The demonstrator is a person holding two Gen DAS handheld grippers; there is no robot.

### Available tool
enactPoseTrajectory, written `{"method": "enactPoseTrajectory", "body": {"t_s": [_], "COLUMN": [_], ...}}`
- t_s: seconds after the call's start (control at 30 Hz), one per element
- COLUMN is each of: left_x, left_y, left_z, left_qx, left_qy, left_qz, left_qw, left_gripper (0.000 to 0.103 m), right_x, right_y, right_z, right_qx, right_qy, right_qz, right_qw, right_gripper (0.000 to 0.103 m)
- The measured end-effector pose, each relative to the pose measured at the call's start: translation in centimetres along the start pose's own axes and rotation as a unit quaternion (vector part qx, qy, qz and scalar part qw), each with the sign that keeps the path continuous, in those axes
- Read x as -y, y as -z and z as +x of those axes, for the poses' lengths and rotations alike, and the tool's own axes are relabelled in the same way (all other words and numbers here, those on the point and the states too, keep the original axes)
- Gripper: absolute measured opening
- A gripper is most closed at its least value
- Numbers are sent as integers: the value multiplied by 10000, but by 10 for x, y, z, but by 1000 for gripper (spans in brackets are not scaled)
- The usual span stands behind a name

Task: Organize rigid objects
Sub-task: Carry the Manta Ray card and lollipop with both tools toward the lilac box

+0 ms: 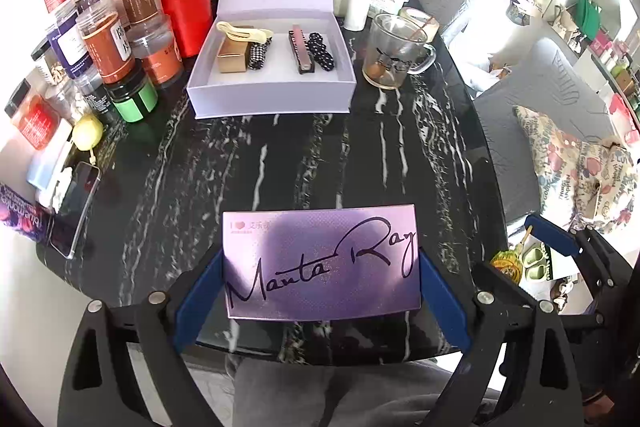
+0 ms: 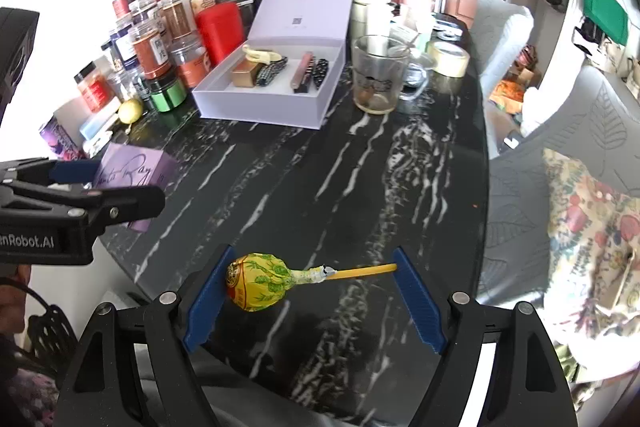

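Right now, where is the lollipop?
In the right wrist view the lollipop sits crosswise in the right tool, wrapped head against one pad and stick tip against the other, above the near table edge.

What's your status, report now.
Left gripper clamps purple Manta Ray box. Right gripper pins yellow-wrapped lollipop end to end. Open lilac gift box ahead, path clear.

Your right gripper (image 2: 316,301) clamps a yellow-wrapped lollipop (image 2: 256,281) end to end above the black marble table (image 2: 304,187); your left gripper (image 2: 86,183) holds a purple box (image 2: 132,169).
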State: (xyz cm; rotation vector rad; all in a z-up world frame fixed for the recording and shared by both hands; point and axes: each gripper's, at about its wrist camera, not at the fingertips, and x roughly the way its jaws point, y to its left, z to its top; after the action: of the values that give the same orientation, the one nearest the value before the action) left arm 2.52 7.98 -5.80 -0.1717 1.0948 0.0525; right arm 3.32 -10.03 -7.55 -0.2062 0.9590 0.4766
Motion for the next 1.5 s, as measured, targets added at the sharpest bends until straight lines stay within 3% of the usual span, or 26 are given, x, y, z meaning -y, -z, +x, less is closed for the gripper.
{"method": "enactPoseTrajectory", "body": {"t_s": [0.9,1.5], "left_x": [-73,-102], "left_y": [-74,-149], "left_z": [29,57], "left_qx": [-356,-357], "left_qy": [99,179], "left_qz": [309,525], "left_qw": [9988,9978], "left_gripper": [93,93], "right_x": [-51,-57], "right_y": [-75,-137], "right_z": [58,98], "right_qx": [-258,-251], "right_qy": [14,182], "right_qz": [223,392], "right_qw": [9994,9988], "right_gripper": [81,81]}}
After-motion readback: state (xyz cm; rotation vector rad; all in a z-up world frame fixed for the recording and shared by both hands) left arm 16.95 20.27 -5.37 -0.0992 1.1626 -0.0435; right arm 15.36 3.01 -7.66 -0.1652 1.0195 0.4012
